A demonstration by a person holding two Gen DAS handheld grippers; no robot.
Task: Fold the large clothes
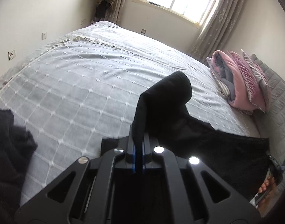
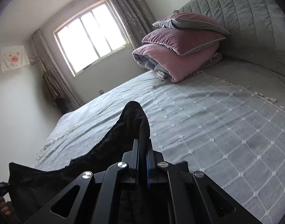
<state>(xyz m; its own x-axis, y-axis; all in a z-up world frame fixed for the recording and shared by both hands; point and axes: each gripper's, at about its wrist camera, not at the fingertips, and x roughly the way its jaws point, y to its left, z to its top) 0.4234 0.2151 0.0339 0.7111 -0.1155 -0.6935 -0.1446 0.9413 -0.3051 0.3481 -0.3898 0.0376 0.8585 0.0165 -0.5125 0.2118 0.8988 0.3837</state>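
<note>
A large black garment is held stretched between both grippers above the near edge of the bed. My left gripper is shut on one end of it; a fold of black cloth sticks up past the fingers. My right gripper is shut on the other end, with the black garment bunched above the fingers and hanging down to the left. More black cloth hangs at the far left of the left wrist view.
The bed has a light grey checked cover. A folded pink quilt with pillows sits by the grey headboard; the quilt also shows in the left wrist view. A window with curtains is on the far wall.
</note>
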